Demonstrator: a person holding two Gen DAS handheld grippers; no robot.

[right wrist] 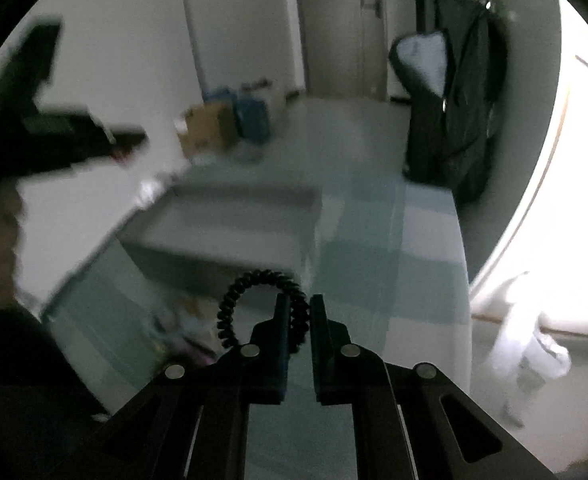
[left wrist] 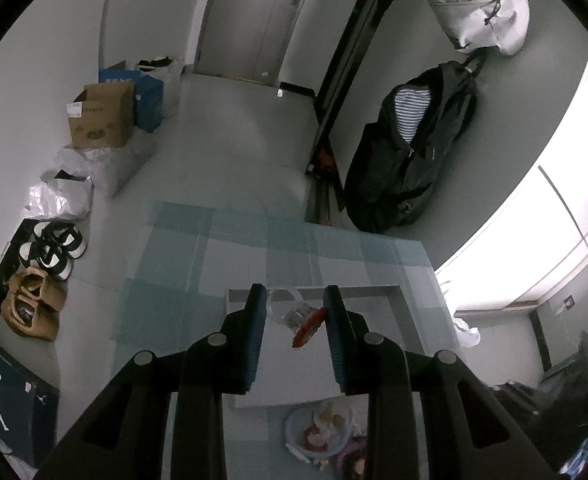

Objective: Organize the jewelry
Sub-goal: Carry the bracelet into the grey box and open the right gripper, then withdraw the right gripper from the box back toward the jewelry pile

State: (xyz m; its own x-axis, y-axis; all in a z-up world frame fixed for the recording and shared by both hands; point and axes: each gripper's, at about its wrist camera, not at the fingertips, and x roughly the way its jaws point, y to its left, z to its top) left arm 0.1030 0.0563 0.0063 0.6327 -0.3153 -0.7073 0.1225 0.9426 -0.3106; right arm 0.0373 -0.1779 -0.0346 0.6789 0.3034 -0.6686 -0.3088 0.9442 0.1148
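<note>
In the left wrist view my left gripper (left wrist: pixel 295 312) hangs over a shallow grey box (left wrist: pixel 397 294) on the teal checked tablecloth (left wrist: pixel 166 280). A red jewelry piece in clear wrap (left wrist: pixel 307 326) sits between the blue pads against the right one, lifted off the table. My right gripper (right wrist: pixel 299 310) is shut on a black coiled band (right wrist: pixel 254 280), whose loop arcs up and to the left of the fingers. The grey box (right wrist: pixel 230 256) lies blurred just beyond it. The left gripper (right wrist: pixel 74 140) shows at upper left with something red at its tip.
A pale round dish (left wrist: pixel 294 424) with mixed small pieces sits on the cloth below the left gripper. On the floor beyond are a cardboard box (left wrist: pixel 102 120), shoes (left wrist: pixel 50 248) and plastic bags. A black jacket (left wrist: pixel 409 152) hangs to the right by the bright window.
</note>
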